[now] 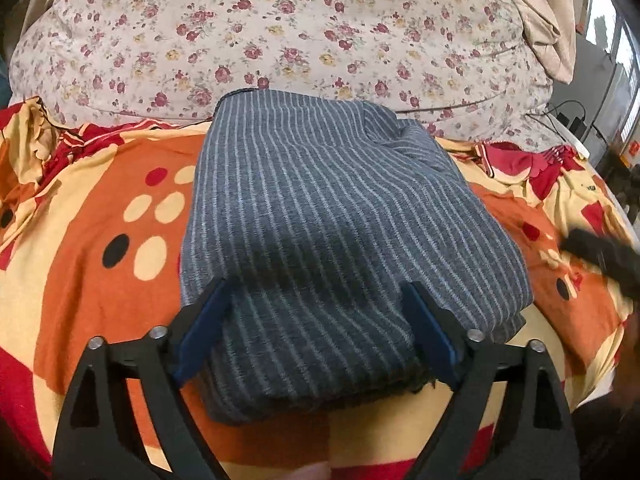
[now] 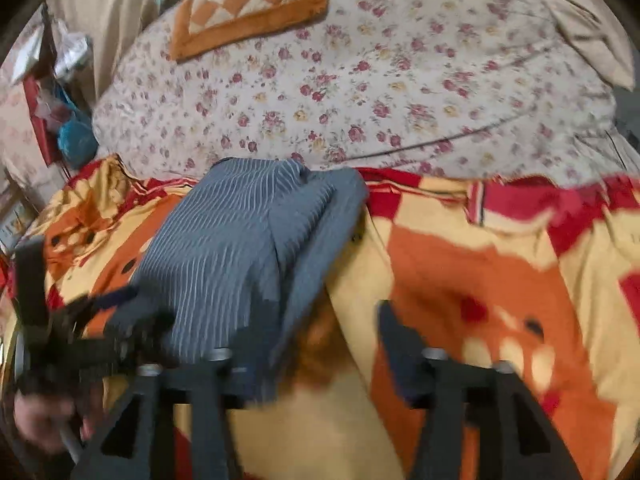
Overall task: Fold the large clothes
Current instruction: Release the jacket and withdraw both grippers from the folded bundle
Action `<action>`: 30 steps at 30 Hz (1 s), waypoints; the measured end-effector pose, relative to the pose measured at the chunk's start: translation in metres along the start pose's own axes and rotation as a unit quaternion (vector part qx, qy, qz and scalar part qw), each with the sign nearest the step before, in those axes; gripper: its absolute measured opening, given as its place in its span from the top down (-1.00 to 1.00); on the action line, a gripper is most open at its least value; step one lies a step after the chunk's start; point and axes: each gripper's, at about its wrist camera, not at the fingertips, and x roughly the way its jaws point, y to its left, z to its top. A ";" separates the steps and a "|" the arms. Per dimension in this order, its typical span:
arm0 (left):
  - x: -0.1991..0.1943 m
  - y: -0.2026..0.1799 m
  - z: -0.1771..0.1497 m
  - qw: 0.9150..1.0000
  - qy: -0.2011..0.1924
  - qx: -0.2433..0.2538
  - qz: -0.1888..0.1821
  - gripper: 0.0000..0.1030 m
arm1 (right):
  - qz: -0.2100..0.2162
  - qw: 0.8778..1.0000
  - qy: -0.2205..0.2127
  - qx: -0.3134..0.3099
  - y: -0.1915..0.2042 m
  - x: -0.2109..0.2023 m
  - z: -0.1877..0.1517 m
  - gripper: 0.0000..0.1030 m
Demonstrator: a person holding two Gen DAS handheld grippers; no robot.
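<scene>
The gray striped shirt lies on the bed, on top of a bright orange, yellow and red blanket. In the left wrist view it sits right in the middle. It looks like a thick, neat bundle with many layers, and its near edge is straight. So most of the folding looks done.

The left claw is wide open. Its two blue fingers stand on both sides of the near end of the shirt. The pads do not seem to press the cloth, so I think it holds nothing.

In the right wrist view the picture is blurry. The right claw is open too. The shirt is at about ten o'clock from it. One loose flap of gray cloth hangs down off the side of the bundle, close to the claw's left finger. No cloth looks pinched between the fingers. In the left wrist view, the right claw shows as a dark blur at three o'clock, well apart from the shirt.

At twelve o'clock, behind the shirt, there is a big flowery quilt.

What is left? I think the loose flap on the right side still needs tucking or smoothing. The far end at twelve o'clock also looks a bit bumpy. After that, the shirt may be all done.
</scene>
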 end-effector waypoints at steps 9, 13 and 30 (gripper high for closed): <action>-0.024 -0.016 -0.007 0.999 -0.010 0.010 0.042 -0.87 | 0.006 0.999 0.022 0.030 -0.033 -0.017 -0.011 -0.32; -0.062 -0.018 -0.012 0.996 0.022 -0.038 0.077 -0.87 | -0.015 1.000 0.019 -0.004 -0.022 -0.022 -0.012 -0.31; -0.119 -0.068 -0.013 0.994 0.002 -0.014 0.104 -0.87 | 0.021 0.997 -0.072 0.010 -0.016 -0.082 -0.039 -0.34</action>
